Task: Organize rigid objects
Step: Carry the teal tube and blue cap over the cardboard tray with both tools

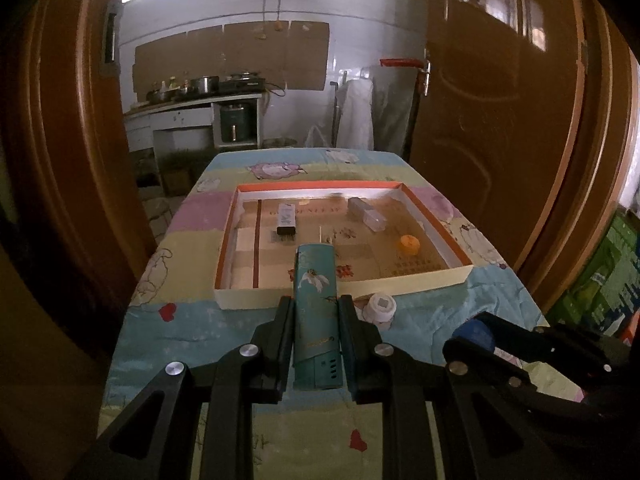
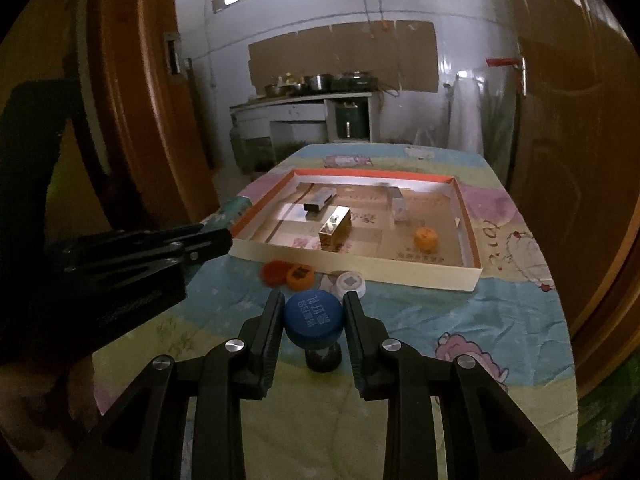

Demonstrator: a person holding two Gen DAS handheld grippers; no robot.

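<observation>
My left gripper [image 1: 314, 304] is shut on a teal lighter [image 1: 315, 296] with a white flower print, held lengthwise above the table, pointing at the shallow cardboard tray [image 1: 344, 290]. My right gripper [image 2: 313, 300] is shut on a blue bottle cap [image 2: 313, 317] with printed lettering. In the left wrist view that cap [image 1: 474, 334] shows at the lower right between the right gripper's fingers. In the tray lie a black-and-white lighter [image 2: 318, 200], a gold lighter [image 2: 336, 226], a clear lighter [image 2: 399, 208] and an orange cap [image 2: 426, 238].
Two orange caps [image 2: 288, 274] and a white cap [image 2: 351, 283] lie on the patterned cloth [image 2: 460, 320] in front of the tray's near wall. Brown doors stand on both sides of the table. A kitchen counter with pots is behind.
</observation>
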